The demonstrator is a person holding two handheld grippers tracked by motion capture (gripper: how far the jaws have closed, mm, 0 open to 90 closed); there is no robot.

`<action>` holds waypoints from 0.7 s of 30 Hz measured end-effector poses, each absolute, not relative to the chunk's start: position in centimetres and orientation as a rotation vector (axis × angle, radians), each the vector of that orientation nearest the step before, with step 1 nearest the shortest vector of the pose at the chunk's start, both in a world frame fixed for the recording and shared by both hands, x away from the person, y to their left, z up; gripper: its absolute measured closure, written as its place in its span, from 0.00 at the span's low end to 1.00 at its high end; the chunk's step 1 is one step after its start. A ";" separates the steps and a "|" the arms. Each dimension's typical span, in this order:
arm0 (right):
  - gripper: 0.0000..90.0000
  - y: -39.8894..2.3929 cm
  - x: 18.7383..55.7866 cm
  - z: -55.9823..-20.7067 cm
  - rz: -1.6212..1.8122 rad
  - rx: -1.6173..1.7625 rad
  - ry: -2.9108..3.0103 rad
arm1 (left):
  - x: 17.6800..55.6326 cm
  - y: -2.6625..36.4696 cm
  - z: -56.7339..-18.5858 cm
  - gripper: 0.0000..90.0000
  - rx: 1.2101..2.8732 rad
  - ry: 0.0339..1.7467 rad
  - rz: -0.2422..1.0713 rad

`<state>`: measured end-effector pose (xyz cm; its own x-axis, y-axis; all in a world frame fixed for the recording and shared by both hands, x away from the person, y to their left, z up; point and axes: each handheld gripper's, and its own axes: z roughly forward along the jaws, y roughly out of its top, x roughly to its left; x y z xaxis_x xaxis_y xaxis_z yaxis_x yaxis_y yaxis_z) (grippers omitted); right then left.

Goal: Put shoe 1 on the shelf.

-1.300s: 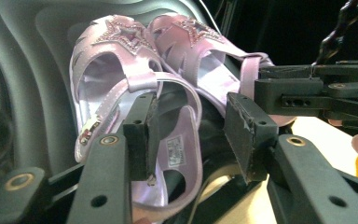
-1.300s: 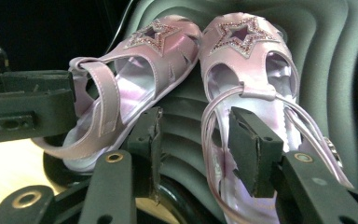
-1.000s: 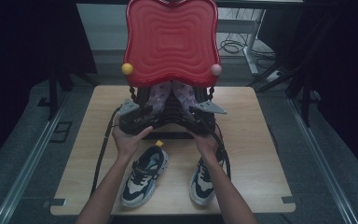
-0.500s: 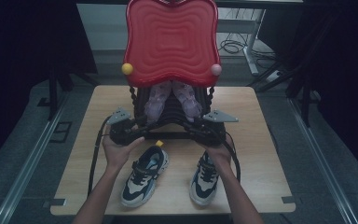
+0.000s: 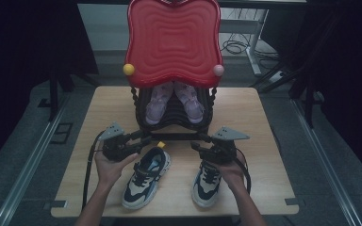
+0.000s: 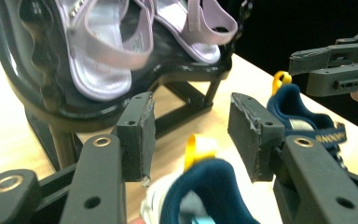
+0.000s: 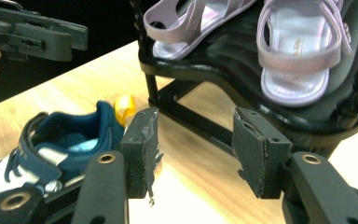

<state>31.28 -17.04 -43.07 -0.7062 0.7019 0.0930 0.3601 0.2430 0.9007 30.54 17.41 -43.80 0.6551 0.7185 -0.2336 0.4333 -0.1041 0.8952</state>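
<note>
Nearest the person, two navy-and-white sneakers lie on the tabletop (image 5: 264, 141). The left sneaker (image 5: 147, 176) sits just under and ahead of the left gripper (image 5: 143, 140), its yellow heel loop (image 6: 200, 148) rising between the wide-spread jaws without being pinched. The right sneaker (image 5: 208, 182) lies under the right hand, just behind the right gripper (image 5: 199, 143). That gripper's jaws have just narrowed a little but stand well apart, with only bare wood and the stand's base between them.

Just beyond both grippers stands the black shoe stand (image 5: 143, 123), and on its sloped shelf rests the pair of lilac sandals (image 5: 174, 101), side by side and apparently settled. Above and behind rises the red wavy back panel (image 5: 173, 40).

My reading: the sandals are already placed, while both sneakers remain on the tabletop, ungripped. Picking them up is what looks left.
</note>
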 end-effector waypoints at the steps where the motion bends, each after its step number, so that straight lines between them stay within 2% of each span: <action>1: 0.57 -17.2 31.0 -43.2 1.449 0.983 2.192 | 30.3 17.5 -43.9 0.57 1.746 0.932 0.312; 21: 0.65 -20.6 28.0 -44.8 1.440 0.969 2.247 | 26.9 19.1 -46.3 0.58 1.814 0.982 0.238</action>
